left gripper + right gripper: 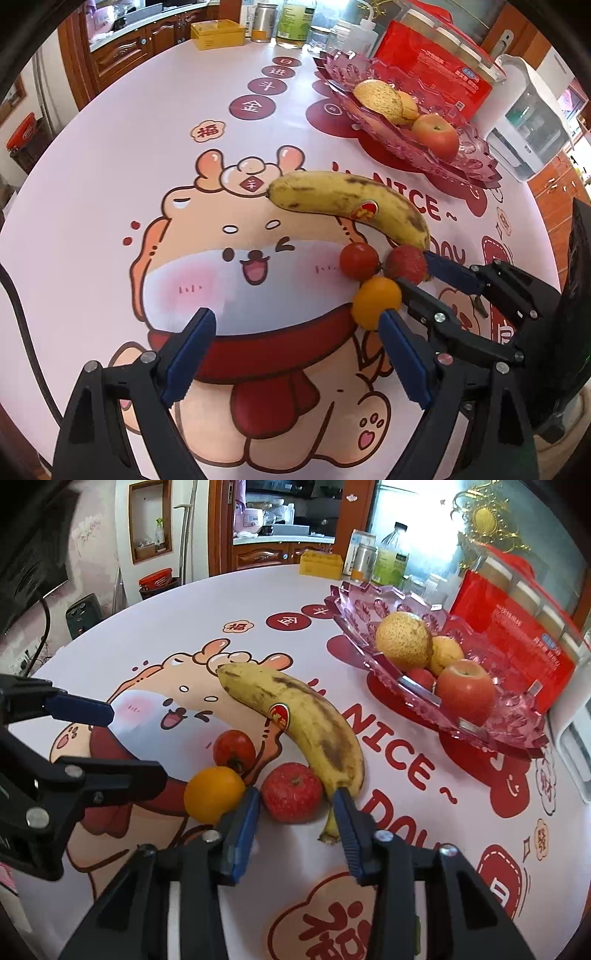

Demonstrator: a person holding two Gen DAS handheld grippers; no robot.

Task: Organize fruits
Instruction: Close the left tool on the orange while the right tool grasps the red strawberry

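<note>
A spotted banana (347,199) (306,716) lies on the printed tablecloth. Just in front of it sit a red tomato (358,260) (234,751), an orange tomato (376,302) (214,794) and a small red fruit (404,262) (291,790). My right gripper (295,801) (413,273) is shut on the small red fruit, its right finger against the banana's stem. My left gripper (295,343) (129,746) stands open and holds nothing; its right fingertip is close to the orange tomato. The pink glass dish (476,155) (517,720) holds an apple (436,136) (465,690) and pears (376,98) (404,640).
Behind the dish stands a red box (436,59) (517,646). A yellow box (218,33) (319,565) and several bottles (295,22) line the far table edge. A white appliance (528,122) sits at the right edge.
</note>
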